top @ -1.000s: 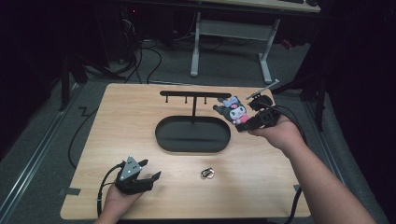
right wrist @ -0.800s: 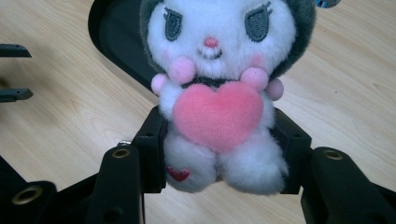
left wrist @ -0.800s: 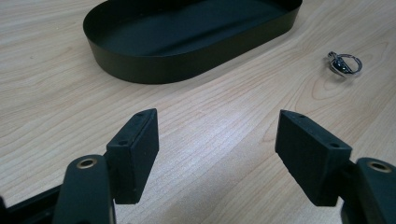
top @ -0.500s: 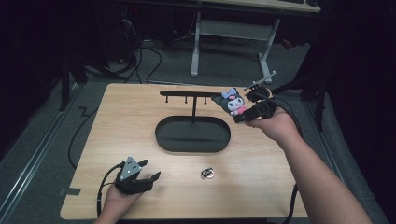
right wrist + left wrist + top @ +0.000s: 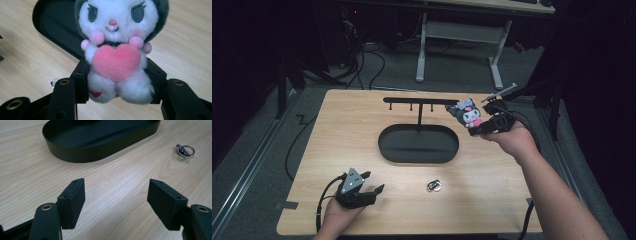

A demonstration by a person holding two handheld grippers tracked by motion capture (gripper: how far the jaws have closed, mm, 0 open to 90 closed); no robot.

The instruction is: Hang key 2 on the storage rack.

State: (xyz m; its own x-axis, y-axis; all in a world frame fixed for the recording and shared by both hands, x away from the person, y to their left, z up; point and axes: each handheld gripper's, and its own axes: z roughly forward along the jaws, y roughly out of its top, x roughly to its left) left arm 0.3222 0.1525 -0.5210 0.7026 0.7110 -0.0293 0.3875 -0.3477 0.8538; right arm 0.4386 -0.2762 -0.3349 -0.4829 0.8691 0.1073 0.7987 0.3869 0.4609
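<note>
Far right of the table (image 5: 337, 150) from the high view, my right gripper (image 5: 484, 127) holds the plush toy (image 5: 468, 115) up by the hook stand (image 5: 419, 102), past the black tray (image 5: 384, 147). Left gripper (image 5: 364, 192) rests near left, w/ a key ring (image 5: 434, 186) btwn us.

Left gripper view: jaws wide apart, nothing in them.

Right gripper view: jaws pinch the toy's lower body. Soft, light, squashy, I reckon; grip the torso, not the ears.

In the right gripper view the plush toy (image 5: 117, 53) loses the top of its head to the upper edge, and its body hides most of the black oval tray (image 5: 53, 23). The small metal ring (image 5: 434, 186) on the worktop (image 5: 512, 200) is too small to make out in the high view
</note>
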